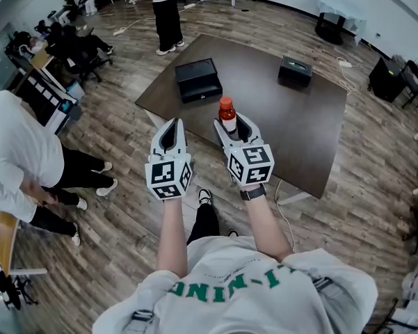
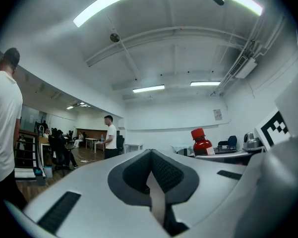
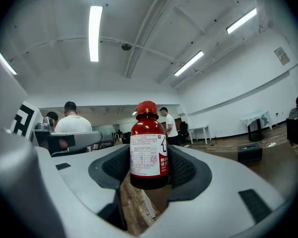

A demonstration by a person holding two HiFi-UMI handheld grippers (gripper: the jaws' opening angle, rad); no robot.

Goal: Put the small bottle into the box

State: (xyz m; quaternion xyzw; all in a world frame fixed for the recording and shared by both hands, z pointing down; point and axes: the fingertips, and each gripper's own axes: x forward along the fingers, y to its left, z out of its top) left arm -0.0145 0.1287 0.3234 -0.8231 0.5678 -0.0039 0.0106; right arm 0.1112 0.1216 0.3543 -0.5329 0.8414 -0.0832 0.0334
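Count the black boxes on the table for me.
2. The left box sits toward the table's far-left corner. The right box sits near its far edge. Little of the table is hidden.

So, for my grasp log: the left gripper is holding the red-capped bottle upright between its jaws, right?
Wrong side. It is the right gripper that holds the red-capped bottle upright between its jaws, as the right gripper view shows. The left gripper has its jaws together with nothing between them.
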